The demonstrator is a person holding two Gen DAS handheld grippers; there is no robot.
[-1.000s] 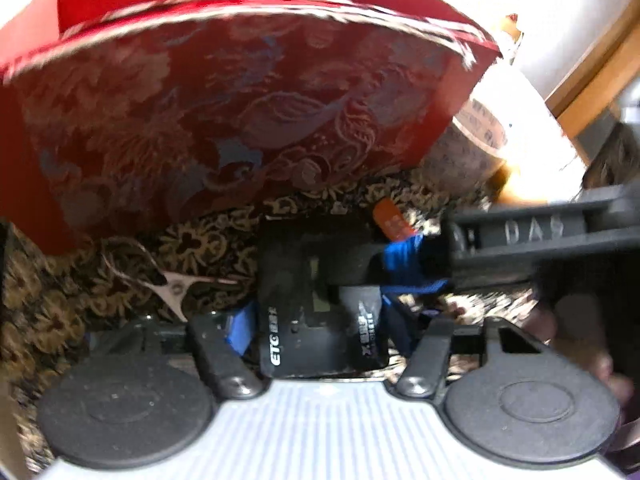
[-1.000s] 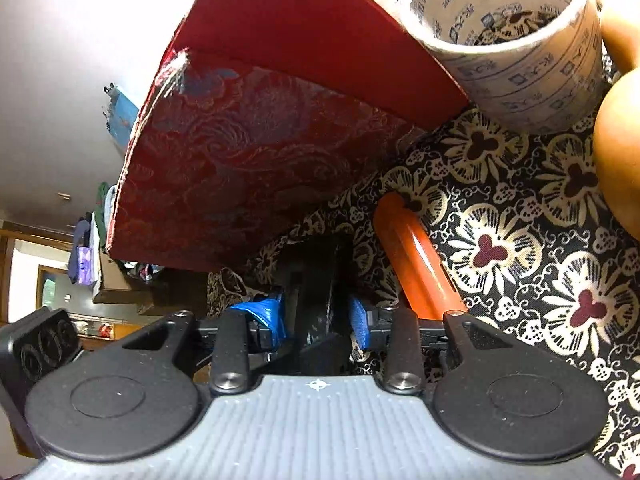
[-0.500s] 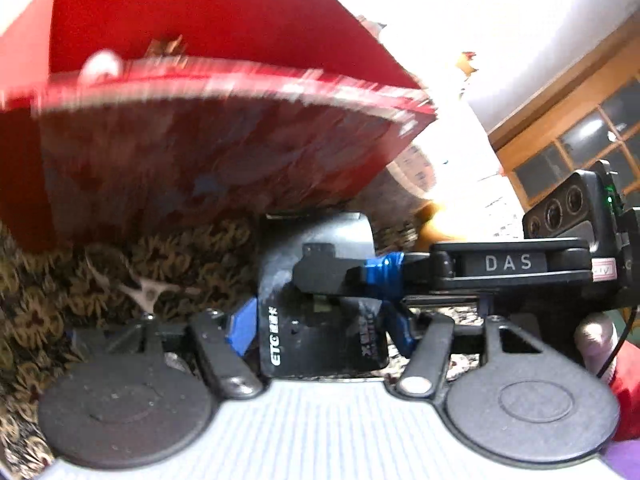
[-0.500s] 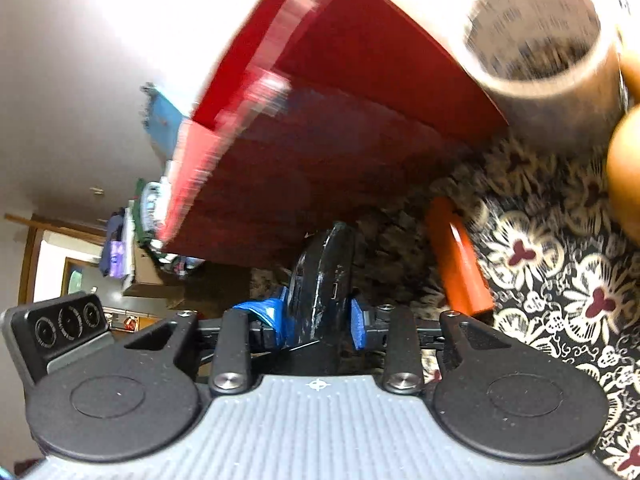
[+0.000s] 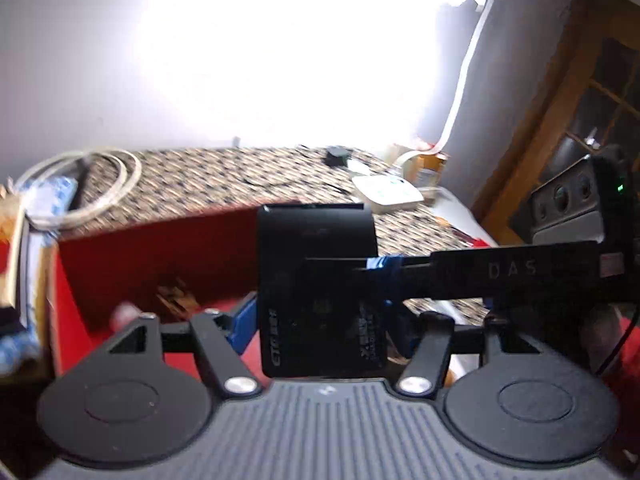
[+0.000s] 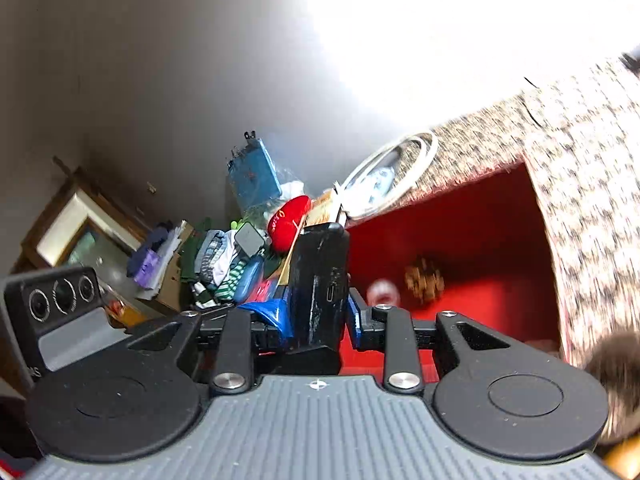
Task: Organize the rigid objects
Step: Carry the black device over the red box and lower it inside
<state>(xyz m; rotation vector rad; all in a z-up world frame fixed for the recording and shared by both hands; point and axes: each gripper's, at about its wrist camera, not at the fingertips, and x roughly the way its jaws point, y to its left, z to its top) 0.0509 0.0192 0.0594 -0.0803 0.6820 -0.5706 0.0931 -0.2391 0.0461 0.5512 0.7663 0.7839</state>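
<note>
Matte black and slab-shaped, the scuffed device point(image 5: 320, 292) sat gripped by both tools above the open red box point(image 5: 160, 256), whose smooth interior held a blurred pine cone point(image 6: 424, 280). The left gripper point(image 5: 320, 320) clamped its broad faces. The right gripper point(image 6: 318, 312), jaws just closing, pinched its thin edge. Patterned tablecloth point(image 5: 224, 184) smeared with blur.

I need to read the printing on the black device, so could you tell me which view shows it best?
The left wrist view: the black device faces the camera flat, with blurred white lettering on it. The right wrist view shows only its narrow edge with a port.
</note>
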